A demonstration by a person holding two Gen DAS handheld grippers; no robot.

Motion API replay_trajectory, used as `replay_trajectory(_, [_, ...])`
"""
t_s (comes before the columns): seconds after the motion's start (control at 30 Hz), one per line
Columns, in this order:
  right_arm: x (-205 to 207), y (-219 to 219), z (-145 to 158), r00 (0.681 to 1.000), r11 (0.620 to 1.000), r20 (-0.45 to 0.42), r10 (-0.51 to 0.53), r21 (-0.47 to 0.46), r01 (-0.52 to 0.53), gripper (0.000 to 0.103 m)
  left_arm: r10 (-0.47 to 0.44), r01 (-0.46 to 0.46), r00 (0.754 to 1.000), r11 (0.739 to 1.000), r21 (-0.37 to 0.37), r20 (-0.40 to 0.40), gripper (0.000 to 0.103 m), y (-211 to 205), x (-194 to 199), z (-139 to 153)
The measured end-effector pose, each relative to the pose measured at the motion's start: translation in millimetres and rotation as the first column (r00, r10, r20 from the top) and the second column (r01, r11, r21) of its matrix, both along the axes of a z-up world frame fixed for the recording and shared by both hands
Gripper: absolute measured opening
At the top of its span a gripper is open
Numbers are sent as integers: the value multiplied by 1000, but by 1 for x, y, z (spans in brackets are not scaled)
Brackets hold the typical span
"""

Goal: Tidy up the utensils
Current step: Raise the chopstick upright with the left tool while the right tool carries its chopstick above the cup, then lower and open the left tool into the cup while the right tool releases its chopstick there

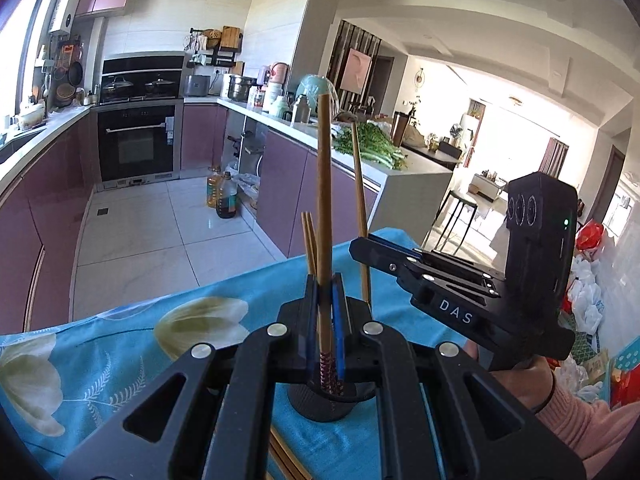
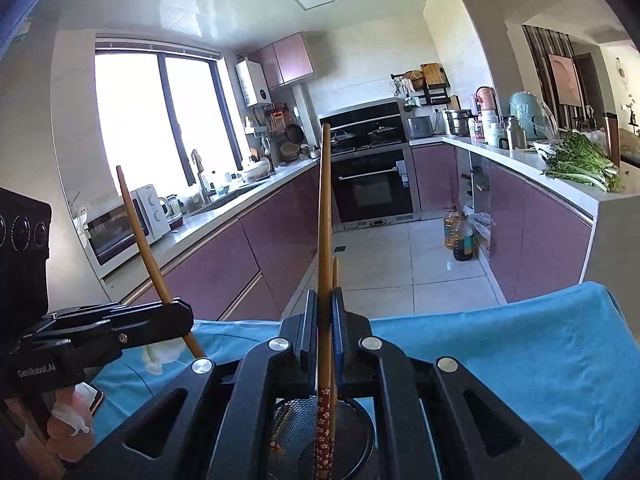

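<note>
From the left wrist view, the left tool (image 1: 325,300) is clamped tight on a long brown wooden chopstick with a red flower-patterned end (image 1: 323,216), which stands nearly upright with its patterned end over the mouth of the round black mesh utensil holder (image 1: 320,402) on the table's turquoise flowered cloth (image 1: 120,344). To do this step well, I judge the stick should be kept vertical and centred over the opening before the jaws loosen, so it slides down beside the short pair of chopsticks (image 1: 309,240) already standing there. At the right, the right tool (image 1: 362,246) pinches a second chopstick (image 1: 359,200). From the right wrist view, the right tool (image 2: 324,316) is likewise shut fast on its own long brown chopstick (image 2: 323,240), whose red blossom-printed end hangs inside the mesh holder (image 2: 292,424), just beside another thin stick. At the left edge the left tool (image 2: 176,312) grips its chopstick (image 2: 140,240) at a tilt; releasing one stick at a time would likely avoid a tangle.
</note>
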State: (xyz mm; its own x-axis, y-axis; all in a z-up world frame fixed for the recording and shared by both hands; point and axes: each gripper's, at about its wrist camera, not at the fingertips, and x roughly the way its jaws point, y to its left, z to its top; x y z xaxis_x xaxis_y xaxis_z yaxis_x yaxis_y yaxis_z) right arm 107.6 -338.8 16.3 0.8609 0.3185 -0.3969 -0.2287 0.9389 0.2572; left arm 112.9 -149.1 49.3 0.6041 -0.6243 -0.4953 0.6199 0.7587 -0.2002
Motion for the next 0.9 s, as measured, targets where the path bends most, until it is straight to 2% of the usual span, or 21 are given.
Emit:
replay_trajectory(0.3, [6, 7, -25, 985, 997, -161, 57, -51, -66, 6, -55, 64, 994, 994, 93, -91, 7, -16, 5, -33])
replay_trajectory(0.5, [11, 12, -36, 972, 994, -227, 55, -76, -74, 8, -58, 74, 989, 990, 116, -135, 8, -18, 21, -47])
replay_trajectory(0.7, [13, 11, -37, 974, 996, -220, 52, -60, -67, 14, -25, 41, 989, 993, 111, -147, 12, -13, 27, -50])
replay_trajectory(0.9, [8, 7, -31, 980, 997, -193, 51, -49, -62, 19, 34, -24, 995, 995, 95, -98, 16, 8, 11, -39])
